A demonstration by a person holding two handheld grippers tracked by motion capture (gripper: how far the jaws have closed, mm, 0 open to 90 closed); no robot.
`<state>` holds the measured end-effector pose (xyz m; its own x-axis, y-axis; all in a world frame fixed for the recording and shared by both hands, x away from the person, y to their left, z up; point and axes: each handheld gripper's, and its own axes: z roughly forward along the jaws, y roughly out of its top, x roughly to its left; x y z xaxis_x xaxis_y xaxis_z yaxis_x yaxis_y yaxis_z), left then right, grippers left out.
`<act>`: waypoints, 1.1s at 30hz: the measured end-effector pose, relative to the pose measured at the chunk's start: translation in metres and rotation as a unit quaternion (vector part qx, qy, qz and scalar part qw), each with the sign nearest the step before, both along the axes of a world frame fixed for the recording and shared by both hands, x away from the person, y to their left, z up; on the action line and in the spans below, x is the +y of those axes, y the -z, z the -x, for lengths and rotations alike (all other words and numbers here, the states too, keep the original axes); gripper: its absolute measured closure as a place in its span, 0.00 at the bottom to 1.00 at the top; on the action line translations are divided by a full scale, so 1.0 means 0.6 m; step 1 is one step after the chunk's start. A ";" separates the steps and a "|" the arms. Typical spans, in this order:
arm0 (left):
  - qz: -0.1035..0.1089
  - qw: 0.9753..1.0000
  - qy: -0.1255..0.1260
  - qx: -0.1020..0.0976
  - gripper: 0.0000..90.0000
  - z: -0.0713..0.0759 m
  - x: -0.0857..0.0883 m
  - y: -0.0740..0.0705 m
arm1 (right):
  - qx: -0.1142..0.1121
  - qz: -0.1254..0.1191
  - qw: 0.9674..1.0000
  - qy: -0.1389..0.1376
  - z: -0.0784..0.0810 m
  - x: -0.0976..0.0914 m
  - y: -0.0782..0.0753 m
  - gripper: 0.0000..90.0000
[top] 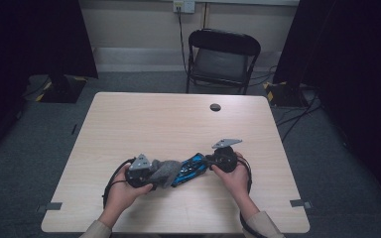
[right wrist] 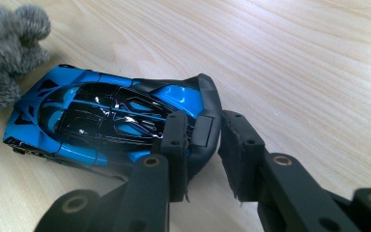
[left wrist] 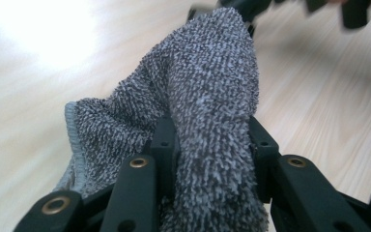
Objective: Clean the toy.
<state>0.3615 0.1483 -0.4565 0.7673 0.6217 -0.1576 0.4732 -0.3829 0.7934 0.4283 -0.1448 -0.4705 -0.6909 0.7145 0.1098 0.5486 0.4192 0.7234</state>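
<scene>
Pinching the rear of the glossy blue-and-black toy car (right wrist: 106, 121) with the right gripper (right wrist: 205, 145) to steady it on the pale wooden table (top: 144, 119), pressing the left gripper (left wrist: 212, 145) onto a grey terry cloth (left wrist: 207, 111) just beside the car's nose, apparently for wiping.

Cloth left, toy car right, both near table's front edge.
Cloth (top: 164, 171) touches toy car (top: 190, 168) on table (top: 168, 119); chair (top: 222, 59) stands behind the table.
</scene>
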 end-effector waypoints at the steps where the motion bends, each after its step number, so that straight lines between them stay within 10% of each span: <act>1: 0.005 1.000 0.004 0.001 0.72 -0.005 -0.012 -0.003 | 0.000 0.000 1.000 0.000 0.000 0.000 0.000 0.81; 13: 0.005 0.999 0.033 0.002 0.72 -0.055 -0.125 0.007 | 0.003 -0.008 1.000 0.002 -0.002 -0.007 0.004 0.78; 33: 0.003 1.000 0.025 0.009 0.72 -0.028 -0.068 0.018 | 0.003 -0.003 1.000 0.006 0.000 -0.006 0.003 0.78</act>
<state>0.3786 0.1075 -0.4674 0.7945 0.5811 -0.1763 0.4683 -0.4013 0.7872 0.4284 -0.1485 -0.4720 -0.6821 0.7217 0.1176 0.5572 0.4088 0.7227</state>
